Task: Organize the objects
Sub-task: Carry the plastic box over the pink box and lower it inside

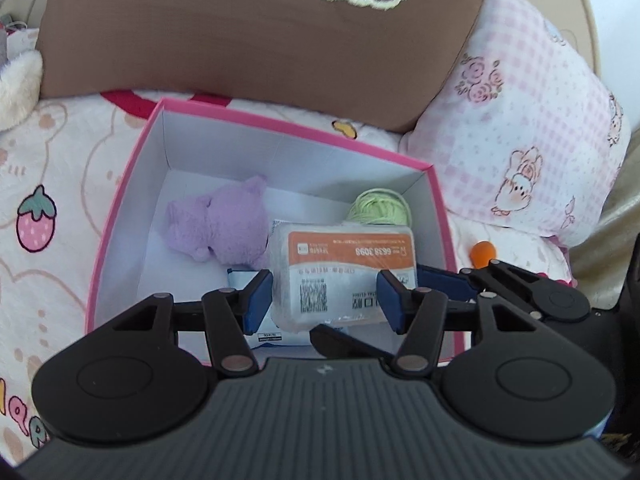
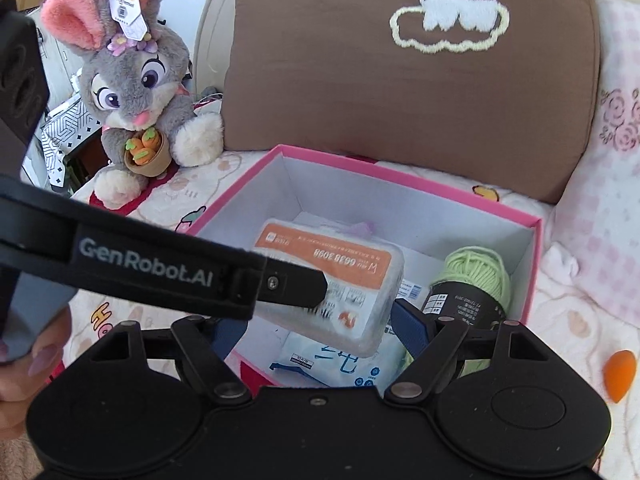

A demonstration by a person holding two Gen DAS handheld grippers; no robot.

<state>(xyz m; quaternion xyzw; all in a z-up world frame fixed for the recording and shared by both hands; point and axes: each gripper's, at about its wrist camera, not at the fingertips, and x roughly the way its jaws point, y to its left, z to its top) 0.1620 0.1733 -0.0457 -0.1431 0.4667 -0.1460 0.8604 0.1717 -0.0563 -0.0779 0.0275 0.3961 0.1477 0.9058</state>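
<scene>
Bedding everywhere, pink box [image 1: 120, 216] on the bed. Left gripper [image 1: 324, 298], fingers clamped on the orange-labelled packet [image 1: 344, 276], holds it tilted over the box for stowing; right gripper [image 2: 320, 330] unclenched, empty beneath.

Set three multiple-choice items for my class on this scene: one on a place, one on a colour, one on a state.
1. Where is the green yarn ball? A on the brown cushion; B inside the pink box; C in the rabbit's basket.
2. The label on the pack between the pads of the left claw is: A green; B black; C orange.
3. The pink box is: A open-topped; B lidded; C overturned.
Answers: 1 B, it sits in the box's far right corner; 2 C, an orange band crosses the pack's top; 3 A, its white inside and contents show.
</scene>
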